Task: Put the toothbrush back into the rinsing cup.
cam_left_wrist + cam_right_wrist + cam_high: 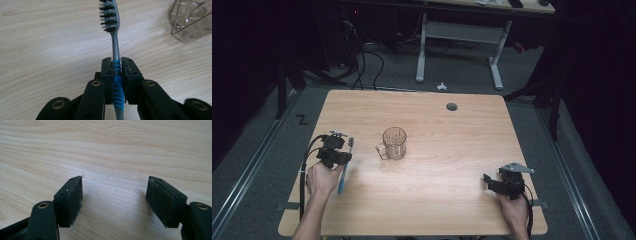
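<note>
On tabletop [437, 200], clock-face bearings taken from its centre in the high view:

1. Toothbrush [115, 42], grey stem, blue ribbed grip, dark bristles. At 9 o'clock, near the left edge. Pinched at the ribbed grip by the left hand-held gripper [117, 66], jaws pressed together on it. Long axis runs along the jaws, bristle head leading, tail trailing toward the person's hand.

2. Mug [393, 143], clear faceted glass, handle on its left side, upright. At 10 o'clock, close to centre. It lies toward 3 o'clock of the left hand-held gripper, near but apart; the brush head points past it, not into it. Likely receptacle.

3. Right hand-held gripper [113, 195], at 4 o'clock, jaws spread, nothing between them, well apart from the mug. Left hand nearer.
</note>
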Action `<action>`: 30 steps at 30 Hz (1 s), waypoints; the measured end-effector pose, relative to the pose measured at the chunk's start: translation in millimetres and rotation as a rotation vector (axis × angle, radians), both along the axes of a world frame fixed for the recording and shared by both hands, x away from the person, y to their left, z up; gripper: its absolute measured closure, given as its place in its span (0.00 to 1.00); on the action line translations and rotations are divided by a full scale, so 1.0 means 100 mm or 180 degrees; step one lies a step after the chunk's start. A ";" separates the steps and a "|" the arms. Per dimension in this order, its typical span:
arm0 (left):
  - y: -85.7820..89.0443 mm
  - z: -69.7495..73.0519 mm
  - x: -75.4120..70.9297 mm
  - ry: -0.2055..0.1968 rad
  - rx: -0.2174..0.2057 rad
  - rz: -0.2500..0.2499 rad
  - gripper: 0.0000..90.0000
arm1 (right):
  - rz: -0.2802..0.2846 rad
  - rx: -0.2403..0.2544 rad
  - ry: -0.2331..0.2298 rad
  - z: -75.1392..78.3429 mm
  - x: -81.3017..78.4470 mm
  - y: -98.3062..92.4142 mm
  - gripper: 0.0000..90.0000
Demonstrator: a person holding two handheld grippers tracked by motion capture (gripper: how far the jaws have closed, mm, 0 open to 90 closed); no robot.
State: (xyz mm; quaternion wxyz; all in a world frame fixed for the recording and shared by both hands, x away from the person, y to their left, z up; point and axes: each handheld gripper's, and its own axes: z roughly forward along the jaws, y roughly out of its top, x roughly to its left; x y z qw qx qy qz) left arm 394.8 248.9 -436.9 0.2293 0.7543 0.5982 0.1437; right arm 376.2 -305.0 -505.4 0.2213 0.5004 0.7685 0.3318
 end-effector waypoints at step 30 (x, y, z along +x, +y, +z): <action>-0.19 0.34 -0.31 -0.0502 -0.0189 -0.0276 0.90 | -0.0008 -0.0003 0.0001 0.00 0.00 0.00 0.33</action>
